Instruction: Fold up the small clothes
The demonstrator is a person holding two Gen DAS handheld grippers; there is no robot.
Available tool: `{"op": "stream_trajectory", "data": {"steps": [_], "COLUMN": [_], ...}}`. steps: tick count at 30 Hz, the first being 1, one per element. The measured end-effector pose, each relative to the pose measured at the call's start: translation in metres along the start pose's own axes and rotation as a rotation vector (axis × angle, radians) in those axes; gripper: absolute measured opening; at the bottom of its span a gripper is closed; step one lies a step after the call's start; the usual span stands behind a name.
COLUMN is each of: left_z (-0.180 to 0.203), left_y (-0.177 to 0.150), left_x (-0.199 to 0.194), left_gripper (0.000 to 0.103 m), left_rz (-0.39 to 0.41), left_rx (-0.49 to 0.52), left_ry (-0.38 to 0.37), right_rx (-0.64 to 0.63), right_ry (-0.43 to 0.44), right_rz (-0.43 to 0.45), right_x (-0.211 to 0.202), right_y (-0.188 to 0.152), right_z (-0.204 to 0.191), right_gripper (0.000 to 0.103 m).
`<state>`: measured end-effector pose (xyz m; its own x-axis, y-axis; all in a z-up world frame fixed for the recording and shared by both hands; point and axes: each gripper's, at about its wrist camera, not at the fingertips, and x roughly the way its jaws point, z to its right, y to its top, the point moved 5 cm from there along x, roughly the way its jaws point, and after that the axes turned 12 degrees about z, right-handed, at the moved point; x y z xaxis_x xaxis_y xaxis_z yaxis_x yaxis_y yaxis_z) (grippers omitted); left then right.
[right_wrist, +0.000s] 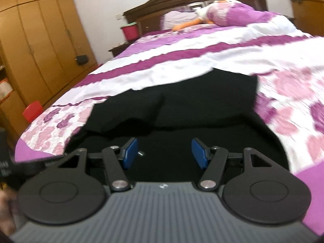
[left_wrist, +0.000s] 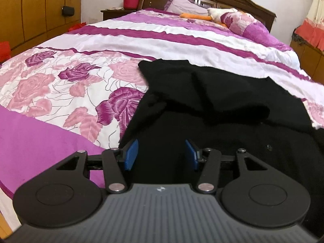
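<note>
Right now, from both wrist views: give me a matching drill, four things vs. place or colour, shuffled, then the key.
Things:
1. black garment
2. bucket
3. wardrobe
4. orange toy

Place or colour:
A. red, on the nightstand by the headboard
B. wooden, left of the bed
C. lying by the pillows at the head of the bed
D. spread on the floral bedspread, nearest the cameras

Pairs: 1-D, 2-A, 3-B, 4-C
</note>
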<state>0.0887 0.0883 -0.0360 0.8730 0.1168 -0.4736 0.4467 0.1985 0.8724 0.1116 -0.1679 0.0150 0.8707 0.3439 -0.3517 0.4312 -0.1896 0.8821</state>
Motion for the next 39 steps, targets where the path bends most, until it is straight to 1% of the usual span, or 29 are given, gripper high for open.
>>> {"op": "stream_trajectory", "data": {"steps": [2,5,7,11,15,19,23,26,29,32,36,39], "left_z": [-0.004,-0.009,-0.009,-0.008,-0.008,-0.006,-0.002,-0.001,0.001,0.001,-0.001,-0.002], "left_y": [-0.001,-0.003,-0.005,-0.006,-0.008,-0.010,-0.013,-0.014,-0.015,-0.016,-0.017,-0.018], "left_x": [-0.001,0.000,0.001,0.003,0.004,0.006,0.008,0.008,0.008,0.009,0.009,0.009], "left_gripper": [0.057,0.057,0.057,0.057,0.057,0.057,0.059,0.061,0.062,0.063,0.063,0.063], "left_rz": [0.005,0.007,0.001,0.004,0.001,0.001,0.004,0.013,0.021,0.024,0.028,0.031], "left_rx": [-0.026,-0.028,-0.021,-0.017,-0.009,0.004,0.027,0.019,0.026,0.029,0.030,0.025], "left_ry": [-0.020,-0.019,-0.018,-0.015,-0.009,0.003,0.013,0.015,0.017,0.009,-0.003,-0.005], "right_rx": [0.006,0.010,-0.012,-0.086,-0.140,-0.125,-0.114,-0.110,-0.128,-0.153,-0.130,-0.181], "right_ry": [0.038,0.091,0.123,0.158,0.162,0.159,0.160,0.171,0.183,0.181,0.199,0.190], "right_rz": [-0.010,-0.048,-0.062,-0.069,-0.065,-0.079,-0.064,-0.047,-0.050,-0.059,-0.084,-0.104], "right_x": [0.013,0.039,0.053,0.076,0.093,0.108,0.113,0.117,0.125,0.134,0.148,0.157], "right_y": [0.004,0.007,0.008,0.009,0.009,0.007,0.008,0.010,0.008,0.004,-0.005,-0.019], "right_z": [-0.013,-0.035,-0.050,-0.075,-0.083,-0.078,-0.072,-0.072,-0.079,-0.086,-0.095,-0.102], "right_gripper": [0.062,0.062,0.062,0.062,0.062,0.062,0.062,0.066,0.066,0.066,0.066,0.068]}}
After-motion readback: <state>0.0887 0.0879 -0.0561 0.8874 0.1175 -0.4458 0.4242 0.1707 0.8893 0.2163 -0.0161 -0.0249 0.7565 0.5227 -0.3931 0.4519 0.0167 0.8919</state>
